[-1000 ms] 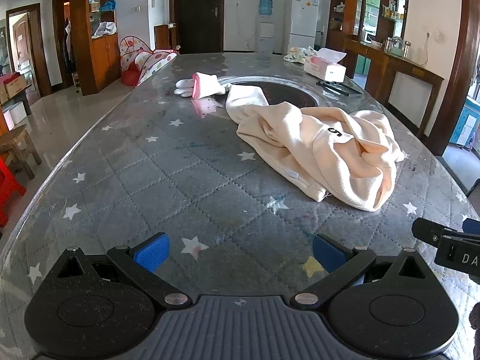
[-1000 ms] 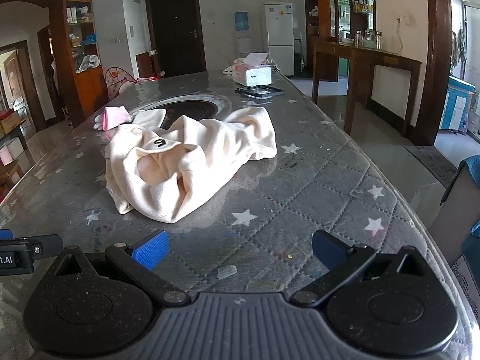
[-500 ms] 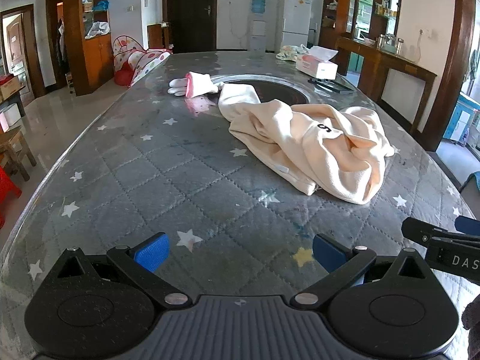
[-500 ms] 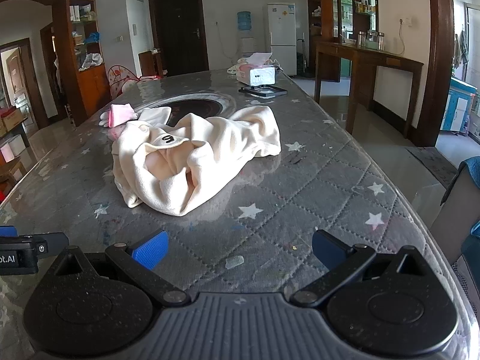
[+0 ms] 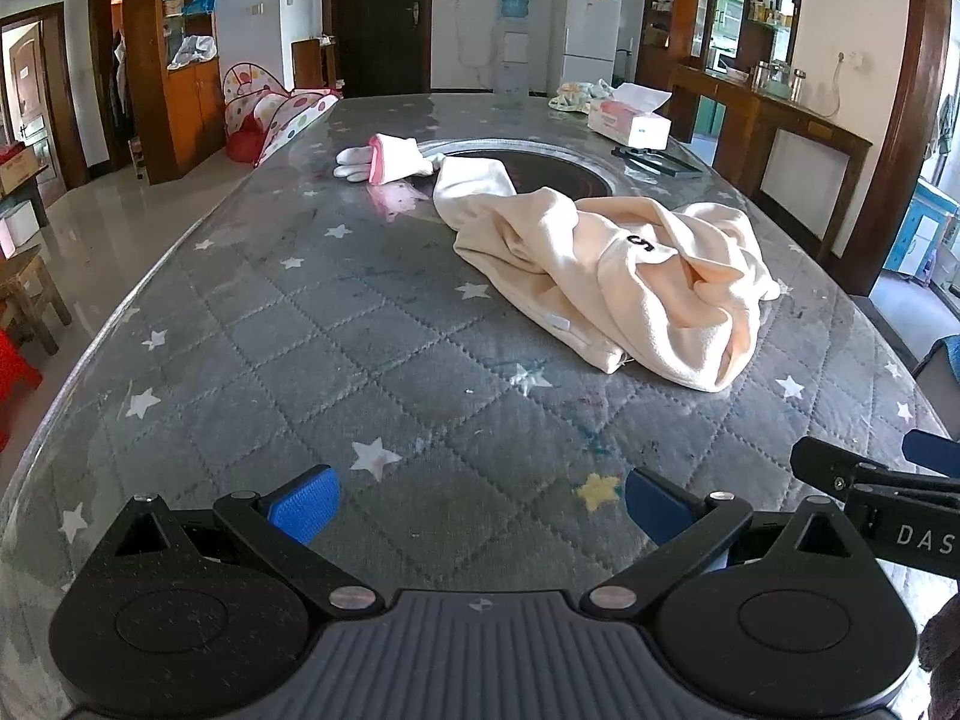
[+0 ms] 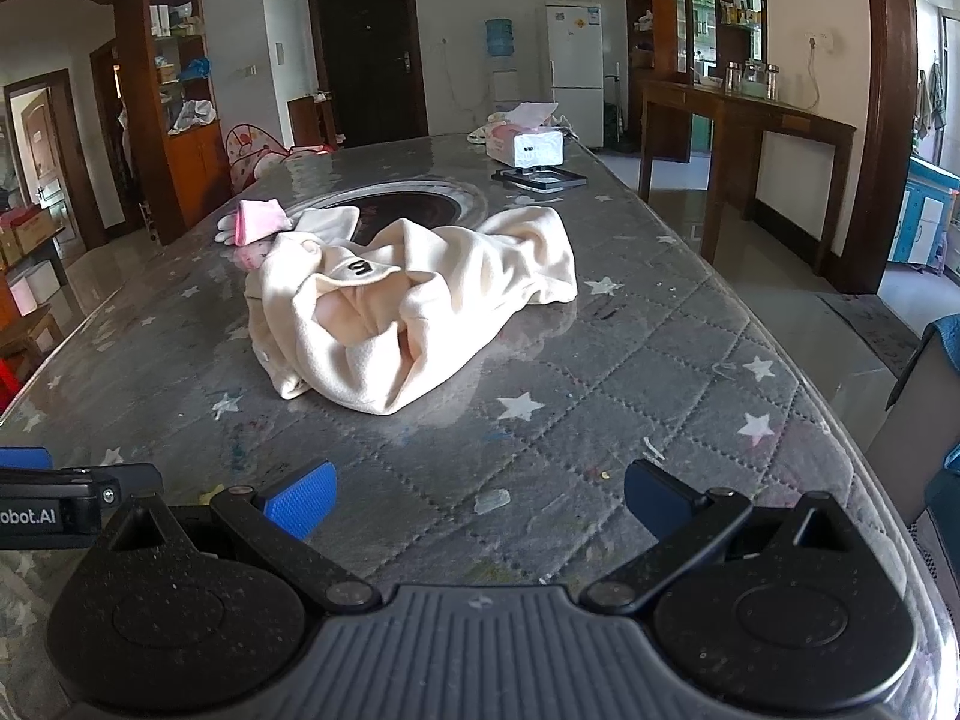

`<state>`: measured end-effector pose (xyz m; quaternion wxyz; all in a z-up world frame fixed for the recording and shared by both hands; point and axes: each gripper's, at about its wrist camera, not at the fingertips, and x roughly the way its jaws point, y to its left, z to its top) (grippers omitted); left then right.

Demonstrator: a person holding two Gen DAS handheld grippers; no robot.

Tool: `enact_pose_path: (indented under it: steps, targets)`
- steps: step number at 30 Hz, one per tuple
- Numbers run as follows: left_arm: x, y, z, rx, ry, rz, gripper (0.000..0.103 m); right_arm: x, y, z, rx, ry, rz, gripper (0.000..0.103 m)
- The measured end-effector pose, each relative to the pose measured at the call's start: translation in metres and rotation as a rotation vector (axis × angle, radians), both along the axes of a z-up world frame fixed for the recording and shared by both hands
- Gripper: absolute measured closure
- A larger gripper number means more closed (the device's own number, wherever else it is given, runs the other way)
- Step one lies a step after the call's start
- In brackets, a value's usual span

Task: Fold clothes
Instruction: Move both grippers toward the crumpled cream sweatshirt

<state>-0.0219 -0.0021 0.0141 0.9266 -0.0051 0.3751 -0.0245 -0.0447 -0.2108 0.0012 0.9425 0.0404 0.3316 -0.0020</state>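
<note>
Mid-tabletop [image 5: 300, 360], well ahead of both my grippers: one cream garment [image 5: 624, 276], crumpled, unfolded. Judged soft, light, floppy; I would take the near hem's corners. Left gripper [image 5: 477, 510] and right gripper [image 6: 477, 504]: fingers wide apart, holding nothing.

A cream garment [image 5: 612, 276] lies crumpled in a heap on the grey star-patterned table [image 5: 336, 360]

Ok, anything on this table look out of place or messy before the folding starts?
The cream garment lies crumpled in a heap, not spread flat. A pink-and-white glove sits beside its far end, unrelated to folding. Both grippers, left and right, have jaws open and hold nothing.
</note>
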Motion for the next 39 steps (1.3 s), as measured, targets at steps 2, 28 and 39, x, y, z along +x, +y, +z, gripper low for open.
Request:
enact_pose_path:
  steps: [2,28,39]
  targets:
    - [-0.002,0.000,0.000,-0.001,0.000,-0.001,0.000,-0.002,0.001,0.001,-0.002,-0.004,0.002,0.000]
    - [-0.016,-0.010,0.007,0.053,-0.017,-0.011,0.000,-0.018,0.006,0.013,-0.016,-0.026,0.013,0.000]
    - [-0.008,-0.011,0.003,0.051,0.004,-0.015,0.000,-0.009,0.007,0.007,-0.010,-0.006,0.019,0.000]
